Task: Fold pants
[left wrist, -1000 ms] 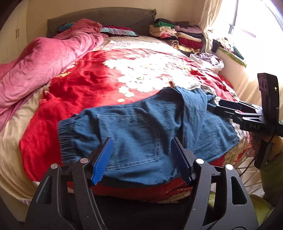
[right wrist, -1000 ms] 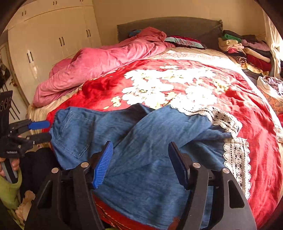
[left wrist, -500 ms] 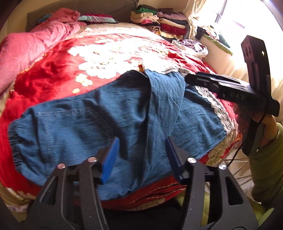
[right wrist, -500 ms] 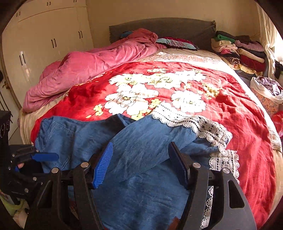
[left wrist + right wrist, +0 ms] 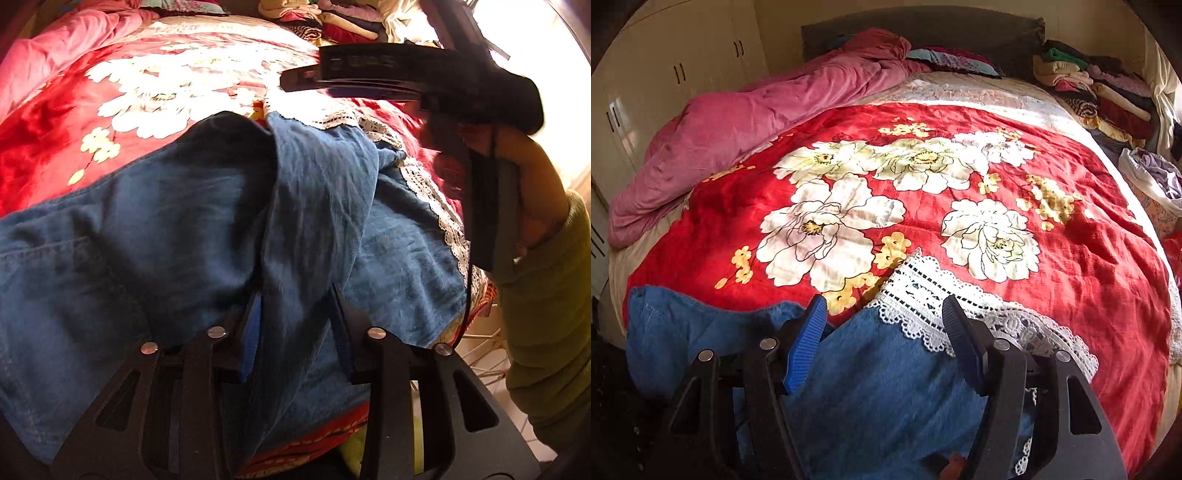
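Fingers of my left gripper (image 5: 295, 332) have just been closing and now pinch a raised fold of the blue pants (image 5: 166, 236), which lie at the near edge of the bed (image 5: 1108, 277); I take this as the grab before folding. Right gripper (image 5: 882, 343) stands apart over the lace hem (image 5: 923, 295), holding nothing. Lettering on its body is too blurred to read.

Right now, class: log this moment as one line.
left gripper: jaws closing on blue denim pants | right gripper: open above lace hem | fold: not begun
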Motion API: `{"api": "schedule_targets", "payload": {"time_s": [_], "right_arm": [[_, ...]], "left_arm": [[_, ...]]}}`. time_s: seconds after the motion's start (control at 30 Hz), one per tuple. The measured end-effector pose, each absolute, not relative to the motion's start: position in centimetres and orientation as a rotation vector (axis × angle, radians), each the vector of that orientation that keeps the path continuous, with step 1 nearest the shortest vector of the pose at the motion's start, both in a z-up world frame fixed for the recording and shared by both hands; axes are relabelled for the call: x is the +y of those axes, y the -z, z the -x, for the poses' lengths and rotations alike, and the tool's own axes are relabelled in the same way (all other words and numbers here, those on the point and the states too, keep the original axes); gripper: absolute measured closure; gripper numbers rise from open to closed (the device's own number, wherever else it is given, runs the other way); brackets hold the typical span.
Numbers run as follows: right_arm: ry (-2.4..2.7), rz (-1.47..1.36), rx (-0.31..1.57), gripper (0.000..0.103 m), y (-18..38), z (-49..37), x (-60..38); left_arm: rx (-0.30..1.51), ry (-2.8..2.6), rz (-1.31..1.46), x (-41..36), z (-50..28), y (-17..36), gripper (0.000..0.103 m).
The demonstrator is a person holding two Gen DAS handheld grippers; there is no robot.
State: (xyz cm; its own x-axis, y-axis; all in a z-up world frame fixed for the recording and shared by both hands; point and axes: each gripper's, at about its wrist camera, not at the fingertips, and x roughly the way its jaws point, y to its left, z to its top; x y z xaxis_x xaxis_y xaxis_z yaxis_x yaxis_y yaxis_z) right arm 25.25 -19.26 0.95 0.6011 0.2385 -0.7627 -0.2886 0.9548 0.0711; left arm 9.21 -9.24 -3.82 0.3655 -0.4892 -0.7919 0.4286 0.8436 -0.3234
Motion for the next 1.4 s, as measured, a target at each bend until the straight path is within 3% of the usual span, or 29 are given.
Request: {"api": "schedule_targets", "payload": {"time_s": [0.07,0.37,0.53,0.6,0.67,0.77,0.83,0.9,1.03,1.07,1.17,1.4], "right_arm": [[-0.282,0.068,0.908,0.040,0.0,-26.9,-19.0],[-0.214,0.028,1.018,0.041,3.4,-32.3,-19.1],[-0.225,-0.013,1.009,0.071,3.8,-32.6,-20.1],[-0.243,-0.028,0.985,0.089,3.2,-31.9,-20.7],[-0.240,-0.044,0.955,0.092,2.1,-30.8,-21.4],[-0.234,-0.089,0.903,0.092,0.3,-28.4,-23.1],[-0.225,-0.119,0.867,0.092,-1.1,-26.4,-24.6],[-0.212,-0.151,0.834,0.092,-2.3,-24.1,-26.3],[-0.181,-0.214,0.783,0.092,-4.0,-19.2,-29.7],[-0.169,-0.229,0.773,0.092,-4.4,-17.9,-30.6],[-0.153,-0.277,0.773,0.092,-4.7,-14.5,-32.7],[-0.139,-0.296,0.805,0.092,-4.4,-7.3,-34.6]], "left_arm": [[1.033,0.594,0.069,-9.6,-9.3,4.0,0.096],[1.009,0.604,0.051,-9.8,-8.3,4.6,0.096],[1.008,0.615,0.076,-9.7,-8.3,4.5,0.096],[1.008,0.619,0.085,-9.5,-8.3,4.5,0.096],[1.008,0.621,0.092,-9.4,-8.4,4.5,0.096],[0.999,0.622,0.093,-9.2,-8.2,4.2,0.095],[0.993,0.619,0.096,-8.7,-8.0,3.9,0.091],[0.986,0.614,0.100,-8.3,-8.3,4.0,0.077],[0.959,0.601,0.094,-8.0,-8.3,3.7,0.074],[0.952,0.598,0.084,-8.0,-8.3,3.7,0.075],[0.940,0.601,0.062,-8.1,-8.2,3.4,0.098],[0.877,0.614,-0.012,-7.9,-6.0,1.5,0.098]]}}
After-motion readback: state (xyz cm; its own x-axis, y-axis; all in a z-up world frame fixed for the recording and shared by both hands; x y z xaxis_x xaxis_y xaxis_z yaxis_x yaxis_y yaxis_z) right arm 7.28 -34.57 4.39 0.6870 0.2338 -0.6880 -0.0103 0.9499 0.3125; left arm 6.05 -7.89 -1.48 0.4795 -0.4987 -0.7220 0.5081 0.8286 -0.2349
